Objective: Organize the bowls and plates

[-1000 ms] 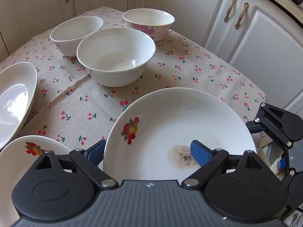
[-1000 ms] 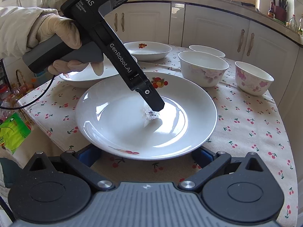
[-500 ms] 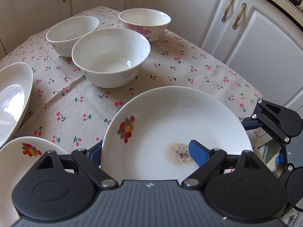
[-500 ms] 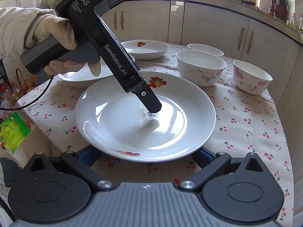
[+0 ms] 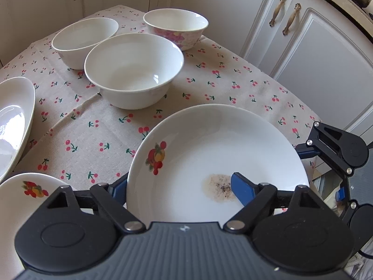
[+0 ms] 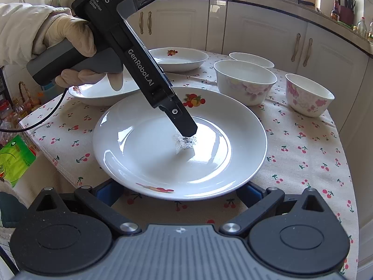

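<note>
A large white plate (image 5: 216, 144) with a fruit print and a brown stain in its middle lies on the cherry-print tablecloth. My left gripper (image 5: 179, 186) straddles the plate's rim, with one blue finger (image 5: 241, 187) inside by the stain and the other outside the edge. Its jaws are closing and the pads do not press on the rim. From the right wrist view the left gripper (image 6: 184, 130) slants down into the plate (image 6: 209, 163), held by a gloved hand (image 6: 70, 35). My right gripper (image 6: 179, 193) is open, its fingers spread wide under the plate's near rim.
Two plain white bowls (image 5: 134, 70) (image 5: 85, 39) and a pink floral bowl (image 5: 176, 26) stand at the table's far side. Two more plates (image 5: 14, 121) (image 5: 23, 198) lie to the left. White cabinets (image 5: 314, 58) ring the table, and the table's edge (image 5: 310, 116) is near on the right.
The left gripper's fingers have drawn a little closer together about the plate's rim. The right gripper and the plate have stayed where they were.
</note>
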A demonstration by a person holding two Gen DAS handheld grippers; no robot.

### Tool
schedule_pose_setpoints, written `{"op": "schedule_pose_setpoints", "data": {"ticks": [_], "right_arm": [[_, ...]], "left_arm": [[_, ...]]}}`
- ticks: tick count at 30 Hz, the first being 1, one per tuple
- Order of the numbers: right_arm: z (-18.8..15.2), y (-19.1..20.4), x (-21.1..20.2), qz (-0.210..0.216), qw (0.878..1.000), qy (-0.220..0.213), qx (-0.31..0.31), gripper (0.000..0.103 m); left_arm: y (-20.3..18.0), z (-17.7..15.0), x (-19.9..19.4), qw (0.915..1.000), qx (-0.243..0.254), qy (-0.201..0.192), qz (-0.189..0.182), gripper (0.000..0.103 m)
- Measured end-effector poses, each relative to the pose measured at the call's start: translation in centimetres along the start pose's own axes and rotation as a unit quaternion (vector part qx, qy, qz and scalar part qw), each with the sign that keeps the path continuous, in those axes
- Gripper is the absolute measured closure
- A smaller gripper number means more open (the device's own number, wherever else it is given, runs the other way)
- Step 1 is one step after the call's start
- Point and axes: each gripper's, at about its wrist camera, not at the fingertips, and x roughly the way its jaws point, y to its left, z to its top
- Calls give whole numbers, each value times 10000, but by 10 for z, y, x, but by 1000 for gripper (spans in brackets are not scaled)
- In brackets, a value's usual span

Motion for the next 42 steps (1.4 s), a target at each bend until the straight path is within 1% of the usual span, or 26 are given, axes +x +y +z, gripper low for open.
{"op": "schedule_pose_setpoints", "data": {"ticks": [7, 20, 28, 34, 38, 42], "right_arm": [[1, 1, 2, 6, 10000, 33, 27, 0], [5, 0, 4, 20, 9998, 177, 60, 0], [11, 2, 1, -19, 9997, 218, -75, 0], [19, 6, -3, -15, 9996, 235, -162, 0], [27, 9, -6, 87, 9996, 192, -180, 0], [37, 15, -6, 140, 9993, 135, -324, 0]], "left_arm": [[0, -1, 1, 10000, 38, -22, 2, 16], [1, -3, -5, 9999, -43, -118, -36, 16], [4, -6, -11, 9996, -121, -231, -73, 16], [6, -8, -23, 9992, -173, -353, -74, 16], [8, -12, -35, 9987, -240, -444, -7, 16], [11, -19, -52, 9977, -332, -590, 94, 16]]}}
